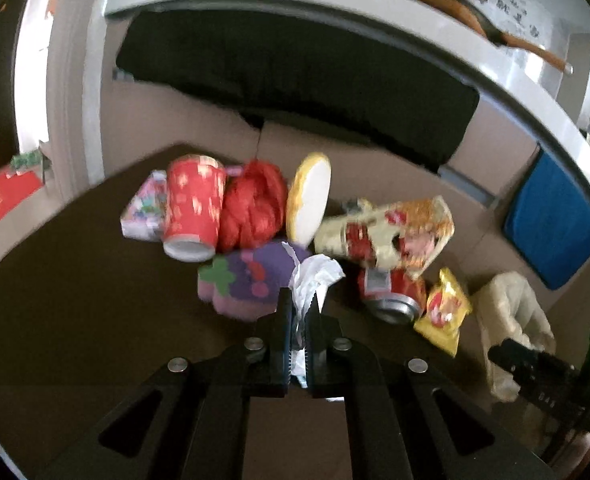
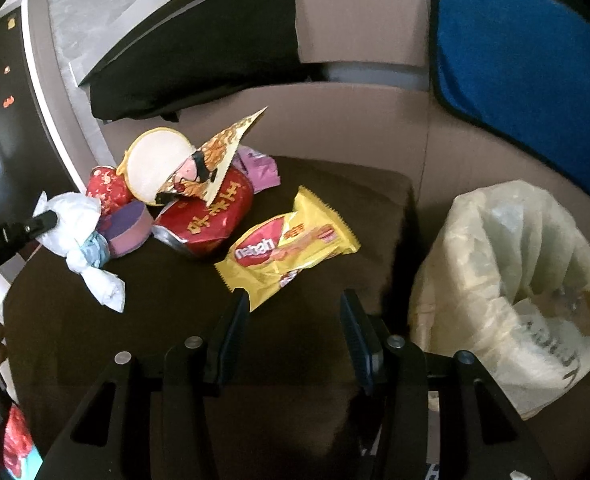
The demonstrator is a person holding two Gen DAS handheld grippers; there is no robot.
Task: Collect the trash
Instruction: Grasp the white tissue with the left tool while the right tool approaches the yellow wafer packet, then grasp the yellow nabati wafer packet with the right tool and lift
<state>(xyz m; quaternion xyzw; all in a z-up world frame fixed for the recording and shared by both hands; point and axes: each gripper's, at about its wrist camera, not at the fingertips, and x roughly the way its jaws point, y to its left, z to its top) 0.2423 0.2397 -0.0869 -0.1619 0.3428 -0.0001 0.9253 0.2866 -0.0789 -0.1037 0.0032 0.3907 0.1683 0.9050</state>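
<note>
My left gripper (image 1: 300, 304) is shut on a crumpled white wrapper (image 1: 315, 280) and holds it above the dark brown stool top (image 1: 75, 300); the wrapper also shows in the right wrist view (image 2: 79, 236), with the left gripper's fingers (image 2: 41, 220) on it. My right gripper (image 2: 295, 312) is open and empty, just short of a yellow snack packet (image 2: 291, 248). A red crushed can (image 2: 211, 216), a purple sponge (image 2: 129, 228), a round white lid (image 2: 155, 168), a red cup (image 1: 193, 208) and a red mesh ball (image 1: 253, 204) lie in a pile on the stool.
A pale plastic trash bag (image 2: 511, 284) stands open on the floor to the right of the stool. A cardboard wall (image 2: 359, 120) runs behind, with a black cloth (image 2: 199, 48) and a blue pad (image 2: 523, 64) against it. A gold noodle wrapper (image 1: 395, 228) lies in the pile.
</note>
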